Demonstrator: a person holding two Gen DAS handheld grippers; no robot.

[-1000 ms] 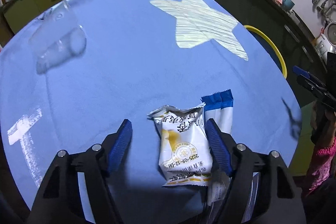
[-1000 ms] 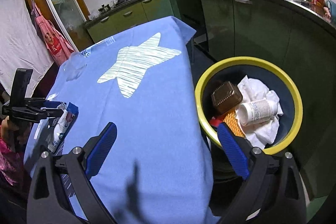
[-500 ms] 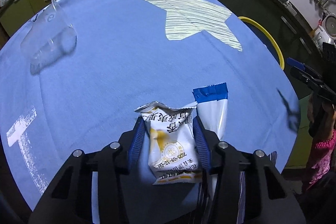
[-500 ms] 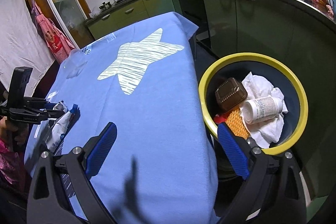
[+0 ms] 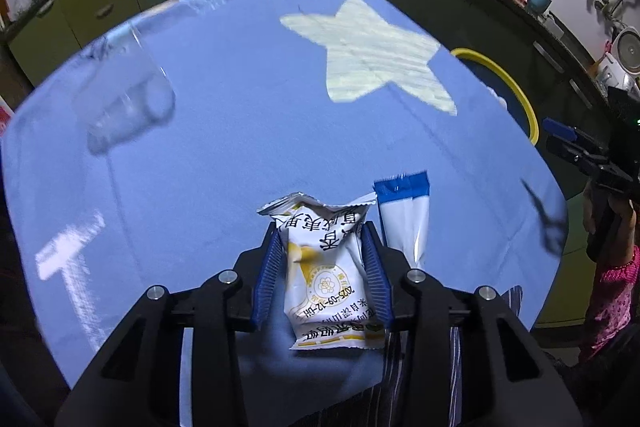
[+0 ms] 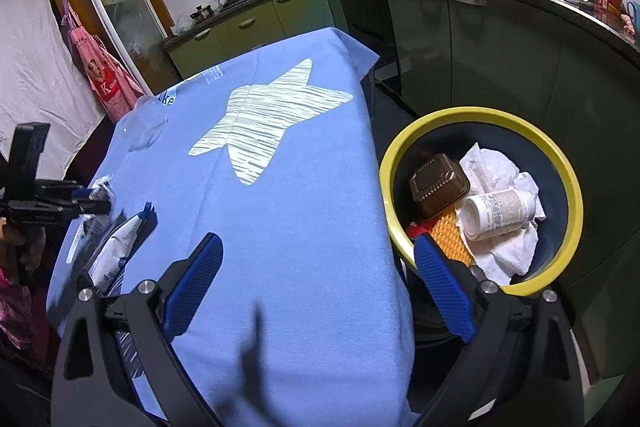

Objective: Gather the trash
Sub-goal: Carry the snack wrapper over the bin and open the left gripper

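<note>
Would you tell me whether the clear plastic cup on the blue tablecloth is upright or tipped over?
Tipped over: the clear cup lies on its side on the tablecloth, its rim facing away.

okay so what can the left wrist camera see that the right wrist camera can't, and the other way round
Only the left wrist view shows the left gripper, whose fingers have just been closing, pressed on the yellow-and-white snack wrapper.

Only the right wrist view shows the inside of the yellow-rimmed bin: a brown container, a white bottle and crumpled white paper. It also shows the right gripper open and empty.

Both show the blue star-print tablecloth, the clear plastic cup, the blue-and-white packet and the bin's rim.
</note>
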